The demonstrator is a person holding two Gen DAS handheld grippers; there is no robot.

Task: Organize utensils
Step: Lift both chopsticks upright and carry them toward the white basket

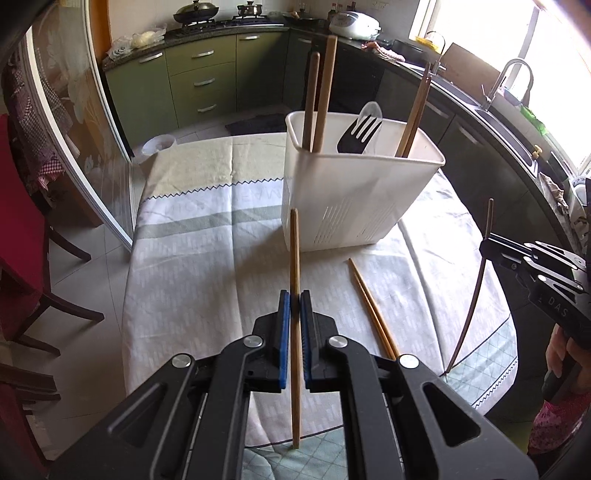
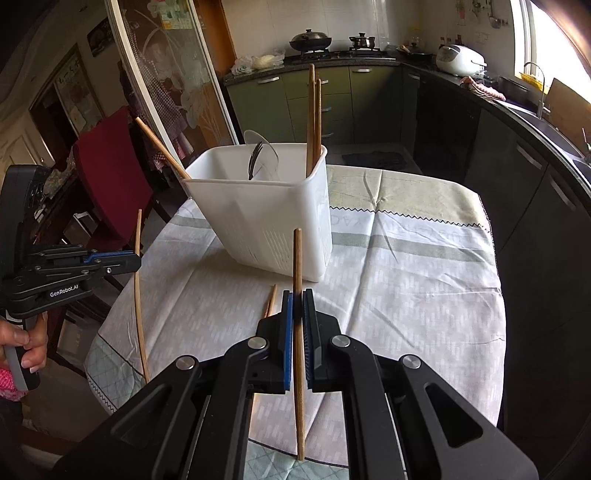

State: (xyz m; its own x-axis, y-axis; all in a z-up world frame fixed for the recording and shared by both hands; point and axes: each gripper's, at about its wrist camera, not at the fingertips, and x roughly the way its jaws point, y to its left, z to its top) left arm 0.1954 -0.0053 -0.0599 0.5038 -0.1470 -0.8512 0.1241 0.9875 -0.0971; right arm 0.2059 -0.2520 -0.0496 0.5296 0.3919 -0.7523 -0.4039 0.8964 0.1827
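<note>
Each tool — left (image 1: 294, 297), right (image 2: 297, 295) — clamps one upright chopstick (image 1: 294, 258) before the holder (image 1: 343, 206).

A pale striped cloth (image 1: 192, 258) covers the counter. Behind it run green cabinets (image 1: 201, 85) under a dark kitchen worktop, with a lidded wok (image 1: 195, 13) and a small pot (image 1: 250, 9) on the hob. A white rice cooker (image 1: 354, 25) sits near the window. A curved tap (image 1: 511, 79) stands over the sink. A red-covered chair (image 2: 110, 177) stands beside a glass sliding door (image 2: 177, 85).
</note>
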